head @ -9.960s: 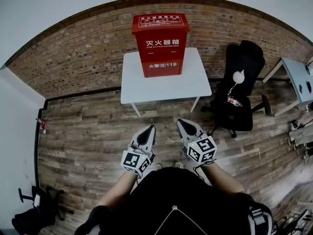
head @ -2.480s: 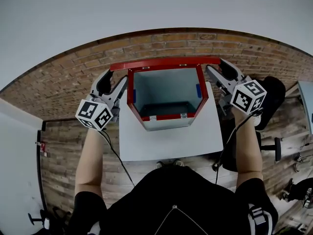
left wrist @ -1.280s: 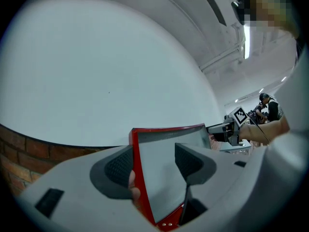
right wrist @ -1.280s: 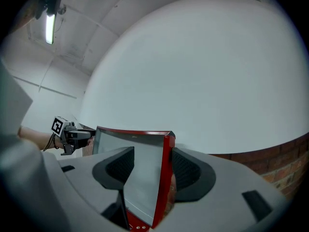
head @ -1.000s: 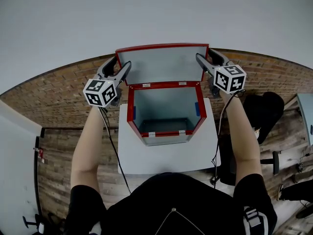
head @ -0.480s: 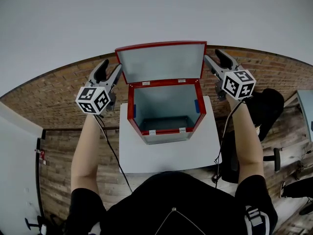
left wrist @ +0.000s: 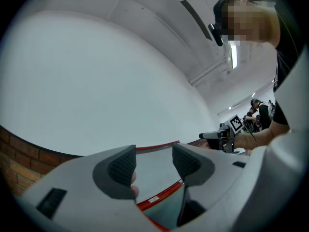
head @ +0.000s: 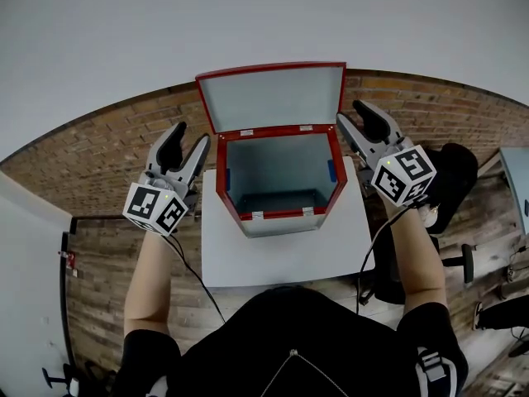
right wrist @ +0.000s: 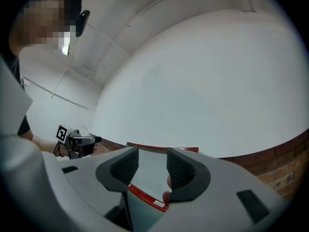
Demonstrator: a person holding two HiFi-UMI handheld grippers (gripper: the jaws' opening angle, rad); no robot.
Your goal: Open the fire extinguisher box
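The box opens straight upward, so its mouth can be entered from above and over the low front rim. Its raised lid stands upright along the back edge and bars any reach from behind, with the brick wall close beyond it. The left gripper and right gripper flank the box, each apart from its side walls, jaws closing with nothing between them. Bare tabletop lies in front, with narrower strips at the sides. A black chair crowds the right.
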